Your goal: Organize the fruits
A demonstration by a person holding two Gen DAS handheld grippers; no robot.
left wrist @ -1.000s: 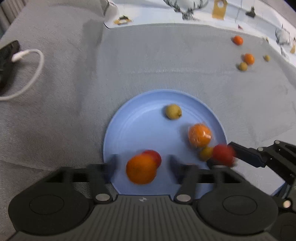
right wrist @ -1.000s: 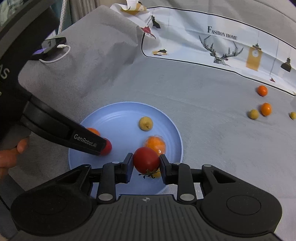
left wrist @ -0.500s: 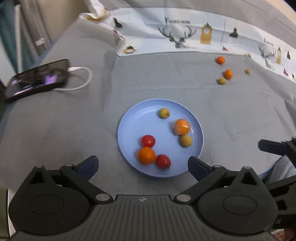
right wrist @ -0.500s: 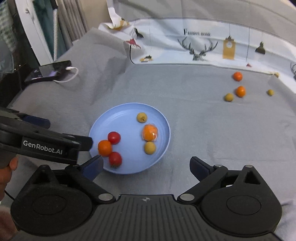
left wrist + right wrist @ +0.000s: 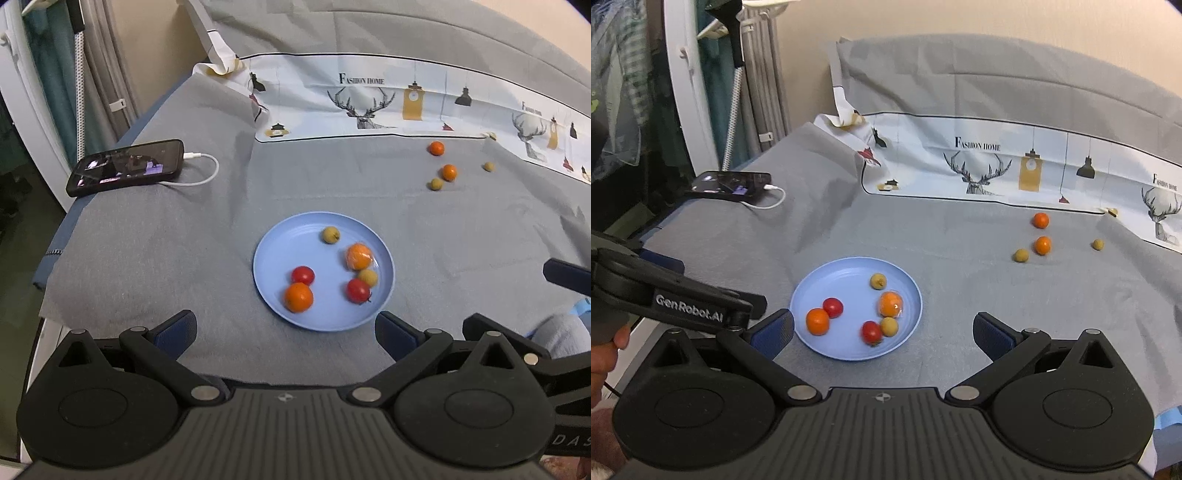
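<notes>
Six fruits sit on the blue plate (image 5: 266,258): two red tomatoes (image 5: 303,275), a bare orange (image 5: 298,297), a second orange (image 5: 358,256) that looks wrapped in clear film, and two small tan fruits (image 5: 330,234). One tan fruit touches the red tomato (image 5: 358,290) near the plate's right edge; the other lies alone at the far side. Four more fruits (image 5: 1042,245) lie loose on the grey cloth (image 5: 147,240), well apart from the plate toward the far right: two small oranges and two tan ones.

I judge all of these light and round, so they will roll at a nudge. The tomatoes are soft-skinned and would bruise under a hard squeeze; the film on the wrapped orange may be slippery. I would take each across its widest middle, with the fingers coming down on either side.

My left gripper (image 5: 286,326) hangs above the near side of the plate, its fingers spread wide with nothing between them. My right gripper (image 5: 882,330) is also empty and spread wide, its fingers opening the last bit.

Farther out, a phone (image 5: 125,168) on a white cable (image 5: 199,173) lies at the left, and a printed sheet (image 5: 369,103) runs along the back.
</notes>
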